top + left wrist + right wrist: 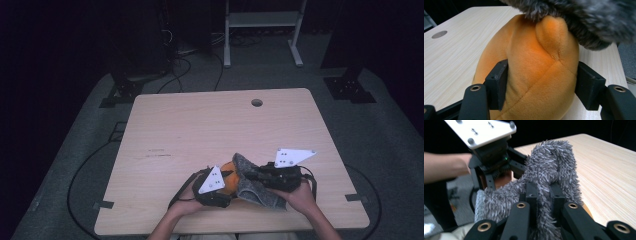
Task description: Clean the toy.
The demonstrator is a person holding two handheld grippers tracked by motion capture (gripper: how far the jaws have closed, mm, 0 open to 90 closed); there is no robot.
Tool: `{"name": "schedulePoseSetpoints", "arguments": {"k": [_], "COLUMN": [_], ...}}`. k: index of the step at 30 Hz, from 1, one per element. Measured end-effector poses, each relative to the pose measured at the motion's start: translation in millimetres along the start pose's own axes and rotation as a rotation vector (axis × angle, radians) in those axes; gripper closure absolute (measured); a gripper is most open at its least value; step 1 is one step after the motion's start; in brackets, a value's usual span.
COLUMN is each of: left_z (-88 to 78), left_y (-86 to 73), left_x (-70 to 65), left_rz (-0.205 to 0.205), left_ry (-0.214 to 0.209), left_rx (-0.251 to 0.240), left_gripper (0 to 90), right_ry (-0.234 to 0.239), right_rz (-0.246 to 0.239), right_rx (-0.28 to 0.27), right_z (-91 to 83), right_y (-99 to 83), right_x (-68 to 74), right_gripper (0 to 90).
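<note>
An orange plush toy [229, 181] sits near the table's front edge, partly covered by a grey fuzzy cloth [251, 186]. My left gripper [223, 184] is shut on the toy. In the left gripper view both pads [498, 83] press into the orange plush toy [536, 75], and the grey cloth [589, 20] drapes over its top. My right gripper [254, 178] is shut on the cloth. In the right gripper view its jaws pinch a fold of the grey cloth [549, 167], with my right gripper [544, 195] just in front of the left gripper's body [491, 157].
The light wooden table [200, 130] has a round cable hole [256, 102] near its far edge. Bare wood stretches beyond the toy. A white frame [262, 30] and cables stand on the dark floor behind the table.
</note>
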State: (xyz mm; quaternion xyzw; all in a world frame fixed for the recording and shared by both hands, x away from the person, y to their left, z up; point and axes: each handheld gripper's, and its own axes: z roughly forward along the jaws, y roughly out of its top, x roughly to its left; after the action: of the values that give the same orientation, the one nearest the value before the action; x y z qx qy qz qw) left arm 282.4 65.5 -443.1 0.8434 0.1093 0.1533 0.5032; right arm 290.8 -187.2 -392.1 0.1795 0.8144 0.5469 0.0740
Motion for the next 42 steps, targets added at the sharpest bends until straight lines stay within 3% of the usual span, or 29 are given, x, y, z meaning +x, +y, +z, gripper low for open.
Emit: {"name": "schedulePoseSetpoints", "arguments": {"k": [5,7,10,17,22,29,32,34,39,42], "left_z": [-2.7,-3.6,-4.1,-6.9,-7.8,-10.1,-11.9,-12.3,-17.1,-20.4], "left_y": [-1.1,-2.6,-3.0,-5.9,-7.4,-9.8,-9.1,-8.0,3.0,12.3], "left_x": [3.2,5.2,6.7,9.6,10.8,16.8,17.8,18.6,20.3,16.7], "left_rz": [-0.011,-0.021,-0.024,-0.04,-0.047,-0.095,-0.105,-0.122,-0.168,-0.131], "left_ry": [-0.007,-0.012,-0.013,-0.014,-0.015,-0.021,-0.003,0.002,0.021,0.033], "left_rx": [0.002,-0.004,-0.005,-0.013,-0.021,-0.042,-0.051,-0.056,-0.082,-0.029], "left_gripper": [34.8,34.8,34.3,34.2,33.9,33.9,35.3,37.3,39.3,39.5], "right_ry": [-0.047,-0.074,-0.09,-0.139,-0.126,-0.159,-0.151,-0.093,-0.035,-0.017], "right_rz": [0.046,0.099,0.132,0.163,0.171,0.192,0.196,0.181,0.15,0.144], "right_rx": [0.003,0.007,0.011,0.036,0.028,0.058,0.019,-0.044,-0.073,-0.093], "right_z": [-6.5,-12.3,-15.8,-22.4,-22.3,-23.5,-28.4,-30.0,-22.8,-20.0], "right_y": [-11.5,-22.2,-29.9,-37.8,-38.7,-44.8,-40.2,-29.1,-20.3,-14.9], "right_x": [-13.8,-26.1,-36.0,-44.5,-44.9,-50.2,-48.7,-39.6,-28.0,-22.7], "right_gripper": [80.8,80.8,80.8,80.8,80.8,80.8,80.8,80.8,80.8,80.8]}}
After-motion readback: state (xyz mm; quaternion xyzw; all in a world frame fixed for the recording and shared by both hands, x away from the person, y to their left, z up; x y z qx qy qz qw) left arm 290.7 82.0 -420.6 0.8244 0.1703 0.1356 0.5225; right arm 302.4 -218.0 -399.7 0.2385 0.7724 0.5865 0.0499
